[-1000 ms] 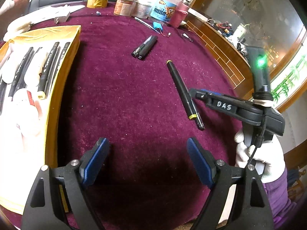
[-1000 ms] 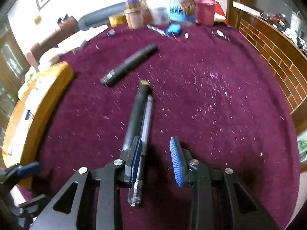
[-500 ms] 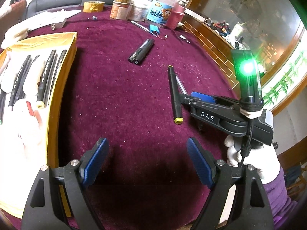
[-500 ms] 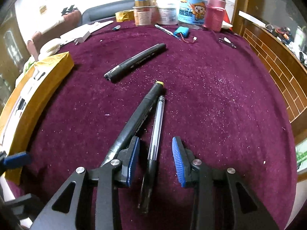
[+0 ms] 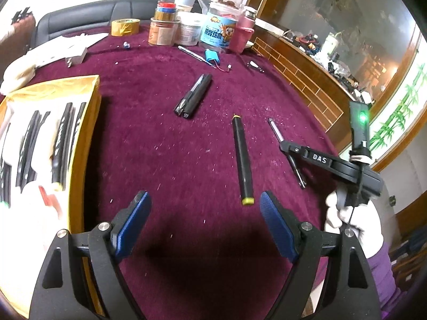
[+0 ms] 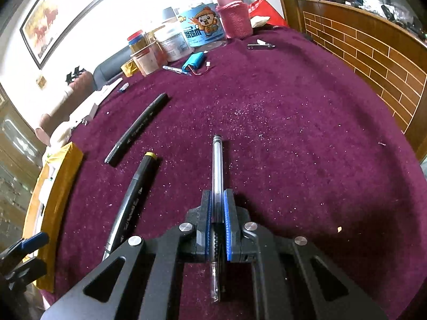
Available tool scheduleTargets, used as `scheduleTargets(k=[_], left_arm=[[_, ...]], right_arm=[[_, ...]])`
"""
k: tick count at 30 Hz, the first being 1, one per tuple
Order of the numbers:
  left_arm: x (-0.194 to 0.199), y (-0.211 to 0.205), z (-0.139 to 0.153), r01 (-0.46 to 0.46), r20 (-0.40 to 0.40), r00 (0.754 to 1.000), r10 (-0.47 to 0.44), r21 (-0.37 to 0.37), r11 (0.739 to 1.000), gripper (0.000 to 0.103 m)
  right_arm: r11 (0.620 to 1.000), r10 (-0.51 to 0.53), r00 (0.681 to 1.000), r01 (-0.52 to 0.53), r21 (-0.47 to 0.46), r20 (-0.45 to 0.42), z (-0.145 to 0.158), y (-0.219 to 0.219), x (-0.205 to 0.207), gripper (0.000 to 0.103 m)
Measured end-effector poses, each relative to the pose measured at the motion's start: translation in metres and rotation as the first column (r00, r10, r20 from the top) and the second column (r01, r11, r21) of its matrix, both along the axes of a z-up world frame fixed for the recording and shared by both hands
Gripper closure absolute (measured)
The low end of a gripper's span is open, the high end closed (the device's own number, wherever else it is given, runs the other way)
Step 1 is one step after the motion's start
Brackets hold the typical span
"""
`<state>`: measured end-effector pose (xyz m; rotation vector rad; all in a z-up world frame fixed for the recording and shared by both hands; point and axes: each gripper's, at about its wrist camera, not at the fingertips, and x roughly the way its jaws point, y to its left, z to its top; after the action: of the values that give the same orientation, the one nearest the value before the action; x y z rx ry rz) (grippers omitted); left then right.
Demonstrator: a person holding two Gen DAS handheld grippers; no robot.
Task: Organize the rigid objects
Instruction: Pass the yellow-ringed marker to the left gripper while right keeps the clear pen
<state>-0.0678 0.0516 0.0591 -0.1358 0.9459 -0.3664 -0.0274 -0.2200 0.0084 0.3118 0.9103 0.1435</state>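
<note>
While angled downward, right hand-held gripper (image 6: 216, 213) pinches clear pen (image 6: 217, 165); left hand-held gripper (image 5: 205, 213) gapes wide.

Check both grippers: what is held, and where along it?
Right gripper clamps the clear ballpoint pen around its grip section; left gripper holds nothing.

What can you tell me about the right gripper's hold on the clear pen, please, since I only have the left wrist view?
Observer: The right gripper's fingers have just closed, and their blue pads press both sides of the clear pen.
Operator: Where along the pen do they grip?
Observer: Around its ribbed grip section. The long barrel sticks out ahead, and the writing tip pokes out behind the fingers.
Operator: Does the yellow-ended marker carry any print?
Observer: Yes, white lettering runs along the barrel of the yellow-ended marker.
</note>
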Motion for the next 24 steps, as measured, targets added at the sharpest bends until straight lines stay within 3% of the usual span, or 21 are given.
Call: scheduleTargets(k=[7,10,12,14,15,16,17,22,24], left_arm=[[0.03,-0.046,-0.009,0.062,0.042,0.997,-0.067,0.099,0.993,0.02],[0.041,-0.075,-0.013,0.12,0.104,0.984,-0.141,0.191,0.974,0.02],[0.053,-0.091,-0.023,0.164,0.098,0.977,-0.19,0.222,0.961,0.022],[0.064,-0.095,-0.036,0.169,0.043,0.982,-0.183,0.233,0.958,0.049],[0.068,-0.094,-0.041,0.172,0.005,0.984,-0.177,0.216,0.961,0.056],[0.066,-0.091,-0.04,0.163,0.028,0.985,-0.173,0.216,0.963,0.075],[0.065,-0.09,-0.04,0.179,0.023,0.982,-0.188,0.207,0.962,0.083],[0.062,-0.088,-0.043,0.186,0.002,0.982,-0.19,0.199,0.962,0.086],[0.065,-0.09,-0.044,0.173,0.004,0.984,-0.178,0.205,0.963,0.082]], right_arm=[[0.998,0.001,1.0,-0.002,0.068,0.002,-0.004,-0.007,0.002,0.095],[0.997,0.002,1.0,-0.002,0.076,0.003,-0.004,-0.008,0.001,0.095],[0.996,0.001,1.0,-0.002,0.087,0.004,-0.005,-0.009,0.001,0.095],[0.996,0.001,1.0,-0.002,0.092,0.004,-0.005,-0.01,0.001,0.095],[0.996,0.001,1.0,-0.001,0.092,0.004,-0.005,-0.01,0.001,0.095],[0.996,0.001,1.0,-0.002,0.093,0.004,-0.005,-0.01,0.001,0.095],[0.996,0.001,1.0,-0.002,0.095,0.004,-0.005,-0.011,0.001,0.095],[0.995,0.001,1.0,-0.002,0.097,0.005,-0.006,-0.011,0.001,0.095],[0.995,0.001,1.0,-0.001,0.098,0.004,-0.006,-0.011,0.001,0.095]])
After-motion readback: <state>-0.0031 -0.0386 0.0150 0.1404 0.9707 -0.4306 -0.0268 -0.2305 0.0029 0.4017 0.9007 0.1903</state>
